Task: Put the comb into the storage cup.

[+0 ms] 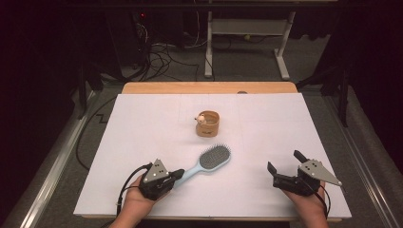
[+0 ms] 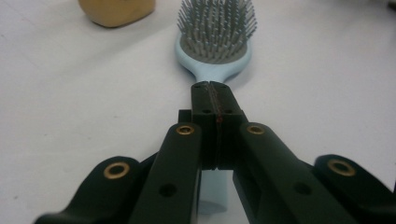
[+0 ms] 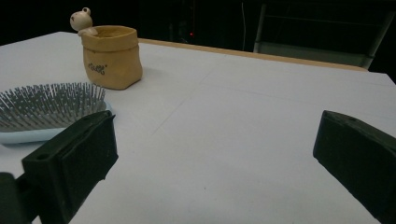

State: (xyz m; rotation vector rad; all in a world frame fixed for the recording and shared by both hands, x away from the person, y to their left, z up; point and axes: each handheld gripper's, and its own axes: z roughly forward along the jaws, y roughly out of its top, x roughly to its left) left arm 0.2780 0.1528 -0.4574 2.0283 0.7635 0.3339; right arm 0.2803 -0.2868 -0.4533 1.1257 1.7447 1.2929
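A light blue hairbrush (image 1: 209, 161) with grey bristles lies on the white table sheet (image 1: 142, 123), head pointing up and to the right. My left gripper (image 1: 178, 175) is shut on the brush's handle; in the left gripper view the jaws meet over the handle (image 2: 212, 88), with the bristled head (image 2: 215, 28) beyond. A small tan pot (image 1: 207, 123) with a little bear figure on its rim stands behind the brush. My right gripper (image 1: 285, 165) rests at the front right, open and holding nothing; its view shows the pot (image 3: 112, 56) and the brush head (image 3: 46, 109) to its left.
The white sheet covers a wooden table whose far edge (image 1: 209, 88) shows bare. Beyond it, a dark floor holds cables (image 1: 166, 57) and a white desk frame (image 1: 247, 42).
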